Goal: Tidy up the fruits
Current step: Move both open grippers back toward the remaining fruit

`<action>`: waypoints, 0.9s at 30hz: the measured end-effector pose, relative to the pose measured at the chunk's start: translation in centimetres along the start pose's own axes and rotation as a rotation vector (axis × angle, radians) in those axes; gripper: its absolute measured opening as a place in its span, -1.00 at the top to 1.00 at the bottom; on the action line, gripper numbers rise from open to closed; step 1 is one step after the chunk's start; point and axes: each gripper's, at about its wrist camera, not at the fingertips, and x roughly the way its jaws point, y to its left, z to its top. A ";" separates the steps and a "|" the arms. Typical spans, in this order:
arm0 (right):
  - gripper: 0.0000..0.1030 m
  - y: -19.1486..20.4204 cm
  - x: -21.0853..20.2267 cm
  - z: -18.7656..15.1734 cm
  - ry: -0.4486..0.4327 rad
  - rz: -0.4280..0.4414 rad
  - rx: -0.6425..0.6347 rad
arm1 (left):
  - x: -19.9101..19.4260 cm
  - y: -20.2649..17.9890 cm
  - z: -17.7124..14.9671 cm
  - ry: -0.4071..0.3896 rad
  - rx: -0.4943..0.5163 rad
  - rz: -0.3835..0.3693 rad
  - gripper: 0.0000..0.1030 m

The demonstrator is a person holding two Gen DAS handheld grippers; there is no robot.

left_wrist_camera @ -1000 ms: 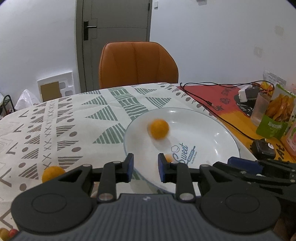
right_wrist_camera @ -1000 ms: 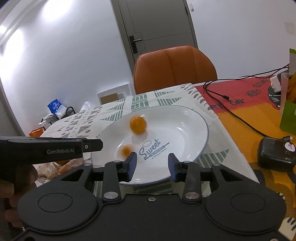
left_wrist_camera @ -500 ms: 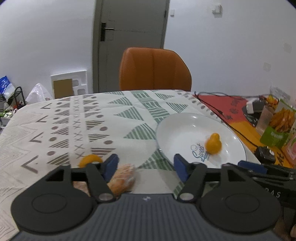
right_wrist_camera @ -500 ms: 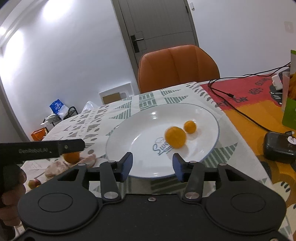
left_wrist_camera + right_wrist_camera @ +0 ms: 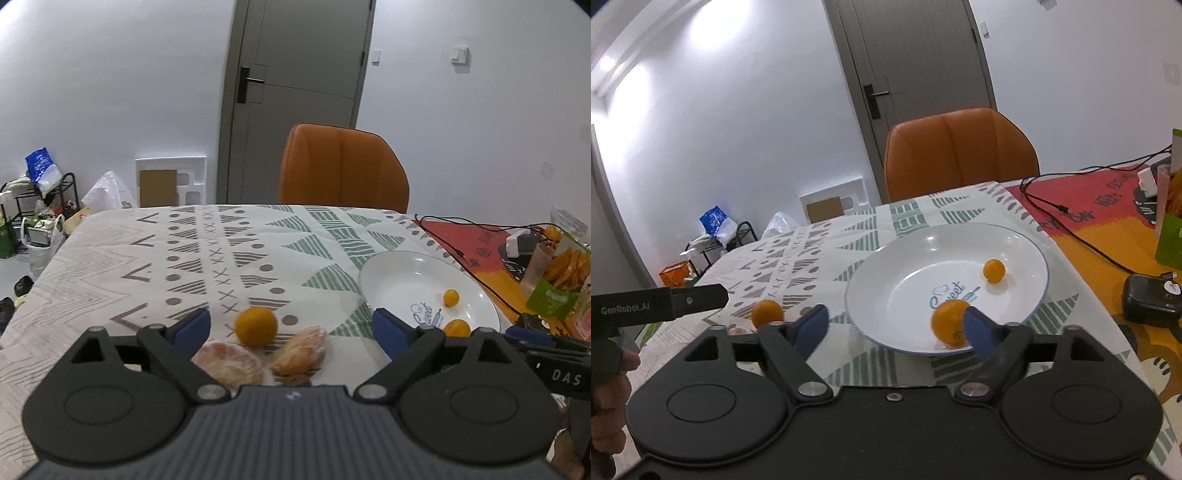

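A white plate (image 5: 1015, 236) (image 5: 391, 269) holds a larger orange (image 5: 948, 322) (image 5: 456, 327) near its front rim and a small orange (image 5: 993, 270) (image 5: 450, 297) further back. Another orange (image 5: 256, 326) (image 5: 767, 312) lies on the patterned tablecloth, left of the plate. Two plastic-wrapped peeled fruits (image 5: 229, 363) (image 5: 298, 350) lie just in front of it. My left gripper (image 5: 291, 328) is open wide above these, holding nothing. My right gripper (image 5: 895, 326) is open over the plate's front rim, its right finger beside the larger orange.
An orange chair (image 5: 343, 170) stands behind the table. Black cables (image 5: 1067, 218) cross the red-orange cloth on the right, where a black box (image 5: 1150, 302) and snack packets (image 5: 561, 280) sit. A hand (image 5: 609, 384) holds the left gripper's body (image 5: 657, 304).
The left gripper swung left off the plate to the loose orange and wrapped fruits, and opened wider. The right gripper opened wider. The two oranges rolled across the plate to the right and front.
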 end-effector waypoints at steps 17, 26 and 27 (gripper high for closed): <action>-0.98 3.6 -0.8 -0.5 -0.028 0.090 -0.051 | -2.5 3.5 -2.1 0.022 -0.048 0.087 -0.84; -0.98 5.3 -0.6 -1.1 -0.003 0.115 -0.081 | -3.2 5.0 -3.3 0.040 -0.072 0.116 -0.84; -0.98 5.5 -0.6 -1.1 0.001 0.116 -0.084 | -3.3 5.2 -3.5 0.042 -0.076 0.118 -0.84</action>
